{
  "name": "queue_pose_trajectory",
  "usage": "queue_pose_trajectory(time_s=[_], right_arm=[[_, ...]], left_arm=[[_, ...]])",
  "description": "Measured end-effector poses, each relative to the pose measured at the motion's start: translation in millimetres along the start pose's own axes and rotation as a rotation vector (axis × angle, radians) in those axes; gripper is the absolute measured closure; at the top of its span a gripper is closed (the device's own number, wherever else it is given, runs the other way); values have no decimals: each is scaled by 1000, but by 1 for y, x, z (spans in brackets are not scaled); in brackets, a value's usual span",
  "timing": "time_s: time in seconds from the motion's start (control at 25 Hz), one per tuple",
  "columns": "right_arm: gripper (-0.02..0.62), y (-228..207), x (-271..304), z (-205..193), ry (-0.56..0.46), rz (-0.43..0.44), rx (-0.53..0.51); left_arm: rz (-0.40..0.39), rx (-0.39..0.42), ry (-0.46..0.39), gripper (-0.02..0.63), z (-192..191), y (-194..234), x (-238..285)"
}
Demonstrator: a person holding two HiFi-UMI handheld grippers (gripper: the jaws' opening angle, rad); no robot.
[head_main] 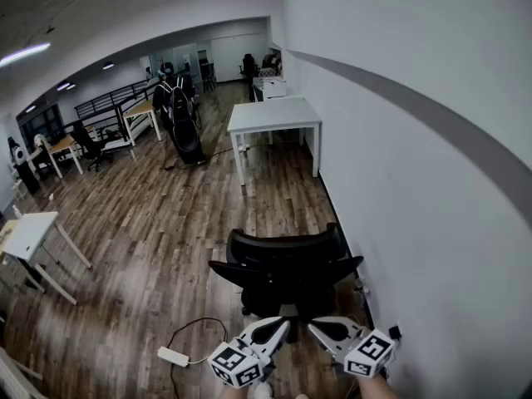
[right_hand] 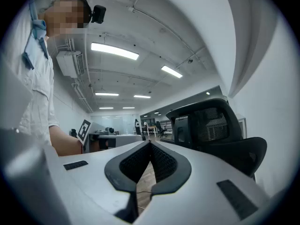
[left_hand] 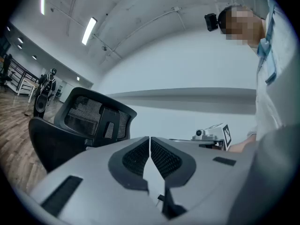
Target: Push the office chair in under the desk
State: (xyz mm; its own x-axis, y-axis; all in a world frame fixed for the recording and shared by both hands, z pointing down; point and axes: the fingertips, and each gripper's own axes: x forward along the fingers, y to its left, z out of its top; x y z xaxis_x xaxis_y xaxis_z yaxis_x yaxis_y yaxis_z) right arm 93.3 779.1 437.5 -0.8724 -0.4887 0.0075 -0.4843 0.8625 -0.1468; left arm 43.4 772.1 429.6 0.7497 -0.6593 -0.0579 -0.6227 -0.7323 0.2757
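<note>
A black mesh-backed office chair (head_main: 287, 268) stands on the wood floor close to the right wall, its back towards me. The white desk (head_main: 274, 116) stands farther ahead along the same wall, well apart from the chair. Both grippers hang low, just behind the chair, and touch nothing. My left gripper (head_main: 281, 326) is shut and empty; in its own view its tips (left_hand: 150, 138) point past the chair back (left_hand: 89, 118). My right gripper (head_main: 314, 327) is also shut and empty, its tips (right_hand: 150, 143) meeting left of the chair (right_hand: 218, 128).
A white power strip (head_main: 173, 356) with a black cable lies on the floor left of the chair. A small white table (head_main: 29, 235) stands at the left. Another black chair (head_main: 184, 131) and more desks stand farther back. The grey wall (head_main: 416, 181) runs close on the right.
</note>
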Motion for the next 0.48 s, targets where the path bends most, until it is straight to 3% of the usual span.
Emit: queue_pose_trajectory(time_s=[0.48], right_arm=[[563,-1,-5,-4,10,23,11]], left_arm=[[-5,-7,12,594,-6,-3,4]])
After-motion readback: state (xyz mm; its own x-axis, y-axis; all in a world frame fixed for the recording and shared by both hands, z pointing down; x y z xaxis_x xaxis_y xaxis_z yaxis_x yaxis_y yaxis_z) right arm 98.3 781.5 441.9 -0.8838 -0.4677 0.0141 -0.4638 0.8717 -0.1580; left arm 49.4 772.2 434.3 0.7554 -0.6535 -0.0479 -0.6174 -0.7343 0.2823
